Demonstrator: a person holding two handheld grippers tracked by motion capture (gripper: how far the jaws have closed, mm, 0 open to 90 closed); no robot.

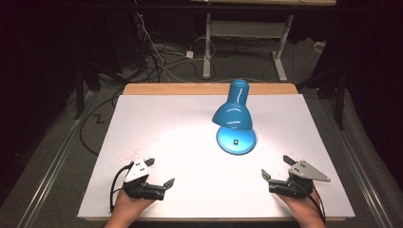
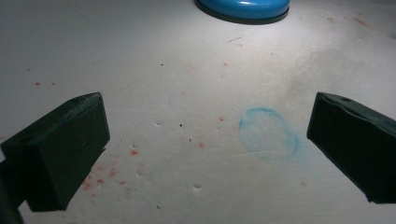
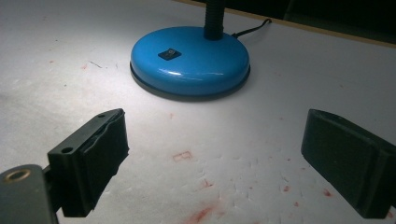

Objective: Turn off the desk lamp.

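Two grippers, left gripper point(image 1: 159, 172) and right gripper point(image 1: 274, 167), rest spread and empty on the bench point(image 1: 166, 118); one blue lamp point(image 1: 234, 116) stands between them, shade aimed down at the person.

Lit blue desk lamp point(image 1: 235, 121), upright, mid-table

The room is dark. At twelve o'clock, a white-legged desk point(image 1: 247, 28) stands on grey floor point(image 1: 62, 152), with tangled cables point(image 1: 157, 52) at eleven o'clock.
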